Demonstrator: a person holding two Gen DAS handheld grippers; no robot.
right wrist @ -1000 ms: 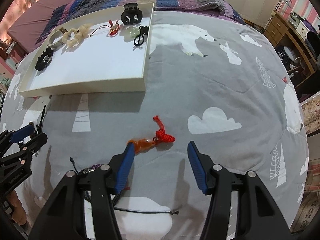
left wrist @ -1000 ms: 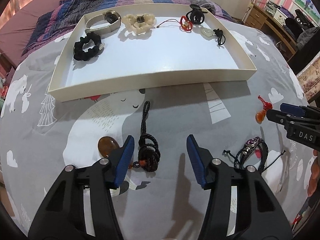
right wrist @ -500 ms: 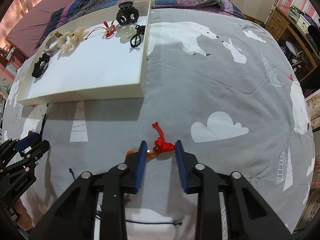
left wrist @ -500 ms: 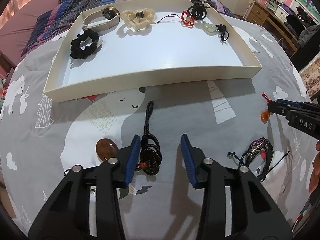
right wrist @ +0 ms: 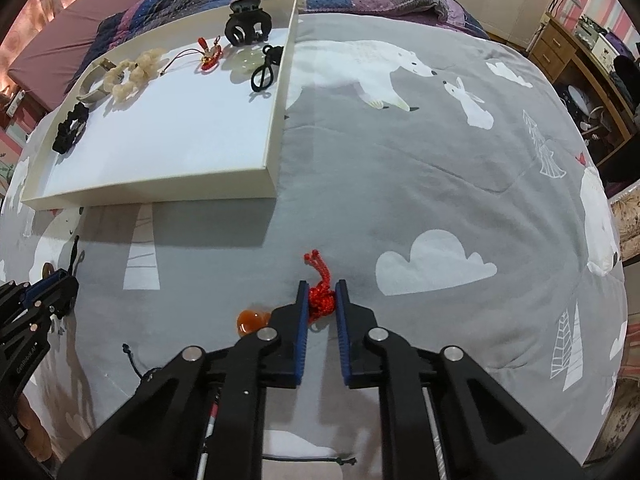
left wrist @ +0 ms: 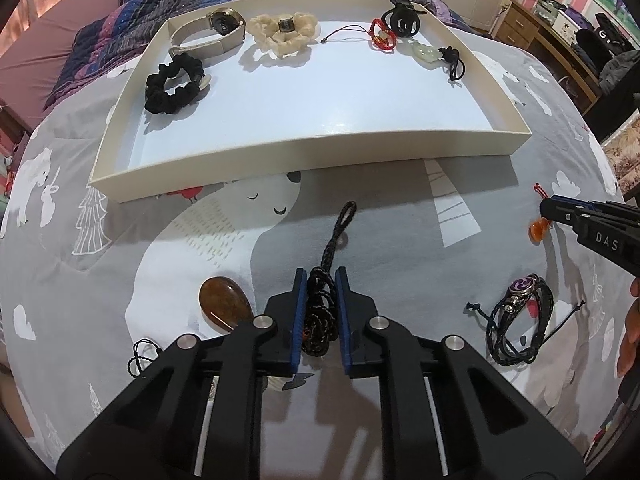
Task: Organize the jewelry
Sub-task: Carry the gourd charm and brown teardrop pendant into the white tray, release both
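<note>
Both tools have just been closing, and each now pinches a cord on the bed. Left tool (left wrist: pixel 321 276) squeezes the coiled black cord (left wrist: pixel 320 312) between its blue pads; the cord's loop runs out toward twelve o'clock, and its brown stone (left wrist: pixel 222 300) lies loose at about nine o'clock, just beside the left jaw. Right tool (right wrist: pixel 322 289) grips the red knotted cord (right wrist: pixel 320 298), whose orange bead (right wrist: pixel 250 322) lies at about nine o'clock outside the jaws.

Judging from this, both grips are on soft braid alone, so a lift could let the cord slide through the pads, or the hanging stone or bead could swing and catch the wall of the white tray (left wrist: pixel 304 160), which lies at twelve o'clock. A dark beaded bracelet (left wrist: pixel 520 320) waits at three o'clock.
</note>
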